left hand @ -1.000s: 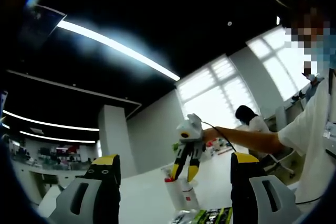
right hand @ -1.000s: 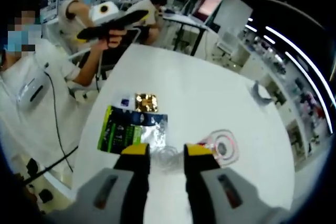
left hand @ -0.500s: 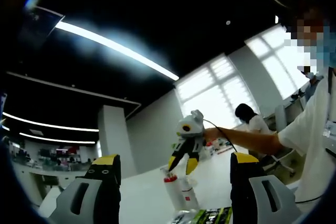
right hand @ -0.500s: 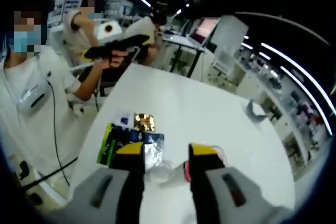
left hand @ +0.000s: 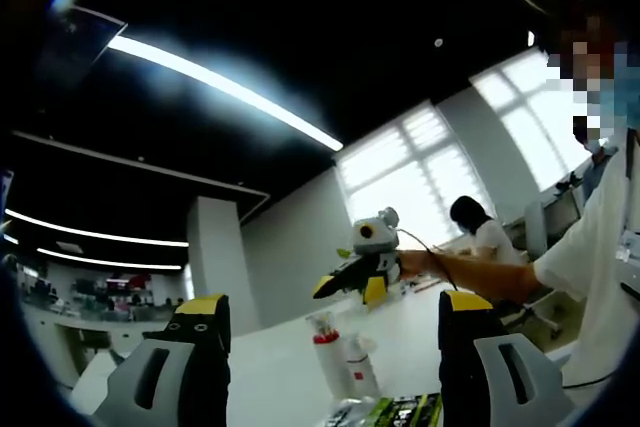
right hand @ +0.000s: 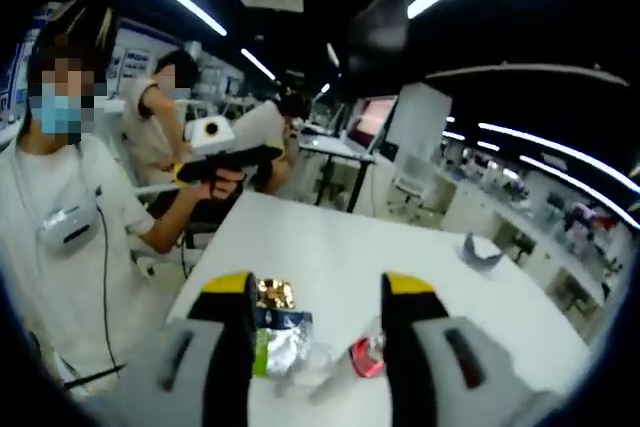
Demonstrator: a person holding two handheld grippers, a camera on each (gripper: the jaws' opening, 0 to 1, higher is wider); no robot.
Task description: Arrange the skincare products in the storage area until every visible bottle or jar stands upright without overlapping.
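Right gripper (right hand: 312, 292), seen along its own two jaws: the yellow-tipped jaws stand apart with nothing between them, raised above a white table (right hand: 330, 247). Just beyond the tips, toward 6 o'clock in the right gripper view, lie the task's things — a red-capped bottle (right hand: 366, 356) and a clear jar (right hand: 313, 359), close together; whether they touch cannot be told. In this view the bottle appears tipped, its long axis running roughly from 2 to 8 o'clock, though the jaws hide much of it. A green and silver sachet (right hand: 275, 340) and a small gold packet (right hand: 271, 293) lie beside them at about 10 o'clock from the bottle. The right gripper is judged the nearer one, so the coming move turns on lowering it toward 6 o'clock onto the products.

Left gripper (left hand: 332, 312), in its own view: jaws wide apart and empty, pointing up and across the table edge. This lower vantage shows what the other does not — the red-capped bottle (left hand: 325, 347) in side profile, apparently upright with a pale second bottle (left hand: 358, 359) just beside it at 3 o'clock, and the right gripper (left hand: 346, 287) hovering above them at 12 o'clock. The two views thus disagree on the bottle's tilt; it cannot be settled here
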